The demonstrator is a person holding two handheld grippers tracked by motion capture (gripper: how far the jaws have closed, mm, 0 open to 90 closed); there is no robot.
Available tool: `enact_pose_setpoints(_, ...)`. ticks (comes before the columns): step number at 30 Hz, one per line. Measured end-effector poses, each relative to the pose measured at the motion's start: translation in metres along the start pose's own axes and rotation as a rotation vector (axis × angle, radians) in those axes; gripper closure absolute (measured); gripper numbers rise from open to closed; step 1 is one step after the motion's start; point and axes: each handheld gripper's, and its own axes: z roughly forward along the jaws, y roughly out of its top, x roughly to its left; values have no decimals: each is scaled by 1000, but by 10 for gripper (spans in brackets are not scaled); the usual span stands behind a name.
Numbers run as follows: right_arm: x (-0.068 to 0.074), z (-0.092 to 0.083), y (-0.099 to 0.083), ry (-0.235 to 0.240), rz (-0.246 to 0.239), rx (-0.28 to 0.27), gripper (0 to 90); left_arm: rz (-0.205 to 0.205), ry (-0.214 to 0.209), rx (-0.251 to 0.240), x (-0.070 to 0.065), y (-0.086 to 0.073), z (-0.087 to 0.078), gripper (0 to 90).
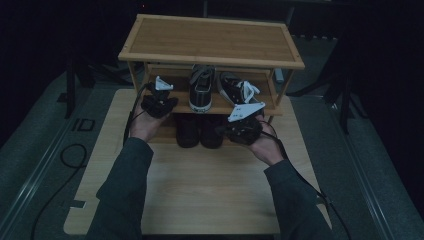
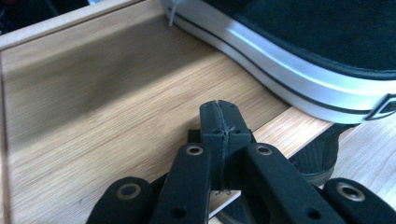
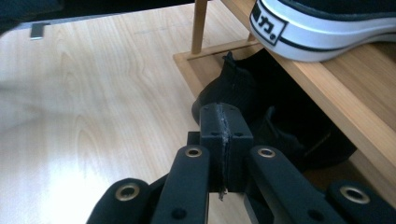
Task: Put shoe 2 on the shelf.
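Note:
A bamboo shoe rack [image 1: 212, 40] stands at the far side of the wooden table [image 1: 210, 190]. Two black-and-white sneakers [image 1: 201, 90] [image 1: 235, 90] rest on its middle shelf, and a pair of black shoes [image 1: 200, 131] sits on the bottom shelf. My left gripper [image 1: 164, 100] [image 2: 219, 109] is shut and empty. It hovers over the bare left part of the middle shelf [image 2: 116, 107], beside a sneaker's white sole [image 2: 299, 70]. My right gripper [image 1: 230, 129] [image 3: 223, 112] is also shut and empty, low in front of the rack. It points at the black shoes [image 3: 243, 93] under the shelf edge [image 3: 345, 88].
The rack's top shelf [image 1: 210, 37] is bare. Thin rack posts [image 3: 200, 23] stand at the corners. Cables trail from both grippers over the table, and one lies on the grey floor [image 1: 65, 160] at the left. Dark surroundings lie beyond the rack.

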Motion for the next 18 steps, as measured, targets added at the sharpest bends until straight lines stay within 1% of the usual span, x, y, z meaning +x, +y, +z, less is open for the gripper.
enact_pose_setpoints(2,-1,-7,-3,-7,-6,2,893,6,-8,2,-1,1,1,900)
enact_pose_setpoints(3,-2,-10,-4,-9,-1,0,893,-1,-11,-4,-2,2,2,900)
enact_pose_setpoints(4,-4,-13,-5,-7,7,-3,893,5,-14,6,-2,2,3,900)
enact_pose_setpoints(5,-5,-15,-7,-8,5,-2,894,-8,-17,-2,-3,3,4,900)
enact_pose_setpoints(8,-7,-20,-11,-17,2,13,893,-12,-23,0,-2,3,4,900)
enact_pose_setpoints(12,-11,-30,-17,-26,3,11,892,-27,-35,-1,-1,3,4,900)
enact_pose_setpoints(14,-14,-37,-22,-37,8,17,891,-26,-47,-1,-1,3,2,900)
enact_pose_setpoints(18,-20,-52,-31,-54,17,13,891,-21,-49,-2,-1,3,2,900)
